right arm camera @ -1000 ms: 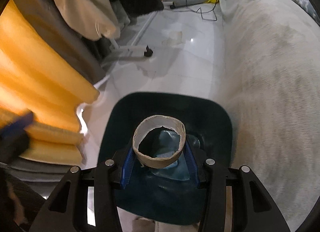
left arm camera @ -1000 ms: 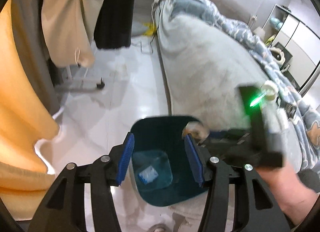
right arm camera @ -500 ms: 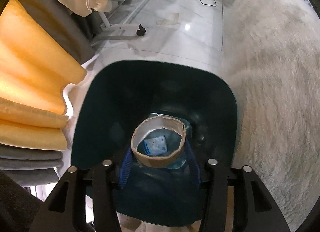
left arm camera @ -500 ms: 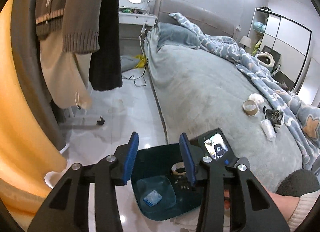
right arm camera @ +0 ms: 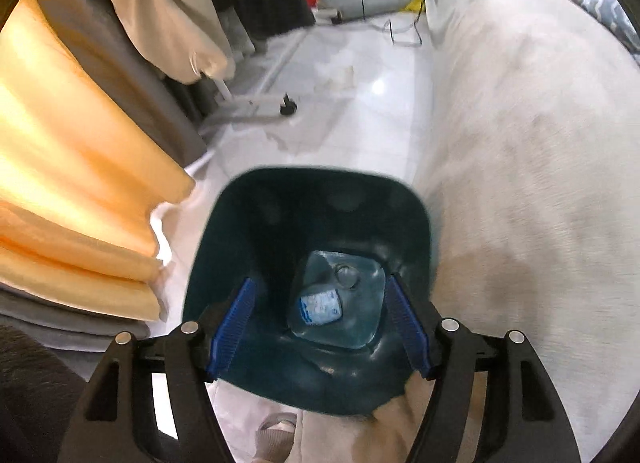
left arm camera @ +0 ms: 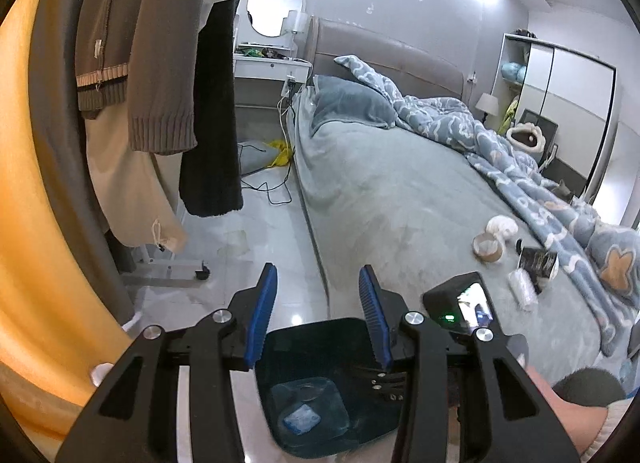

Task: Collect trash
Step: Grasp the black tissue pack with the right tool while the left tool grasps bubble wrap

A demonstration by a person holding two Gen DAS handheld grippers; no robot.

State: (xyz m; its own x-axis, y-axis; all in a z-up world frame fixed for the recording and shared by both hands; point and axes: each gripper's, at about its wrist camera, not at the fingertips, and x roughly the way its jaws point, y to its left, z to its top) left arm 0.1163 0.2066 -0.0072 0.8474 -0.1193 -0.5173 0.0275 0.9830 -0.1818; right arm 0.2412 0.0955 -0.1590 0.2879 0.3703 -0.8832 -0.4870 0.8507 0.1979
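A dark teal bin (right arm camera: 256, 235) stands on the floor beside the bed; a clear plastic bottle (right arm camera: 336, 303) lies in its bottom. My right gripper (right arm camera: 320, 323) is open and empty right over the bin's mouth. The cardboard roll it held is not in sight. The bin shows in the left wrist view (left arm camera: 316, 347) too, below my open, empty left gripper (left arm camera: 318, 319). On the bed lie a tape roll (left arm camera: 488, 247), a white crumpled wad (left arm camera: 502, 225), a dark wrapper (left arm camera: 538, 263) and a white roll (left arm camera: 522, 289).
The bed (left arm camera: 400, 199) fills the right side. Clothes hang on a wheeled rack (left arm camera: 172, 267) at the left, beside orange curtains (left arm camera: 28, 223). Cables (left arm camera: 276, 191) lie on the white floor by the bed's head. A cloth lies under the bin (right arm camera: 360, 439).
My right gripper has opened and the cardboard roll is gone from it. My left gripper has tilted up from the bin toward the bed.
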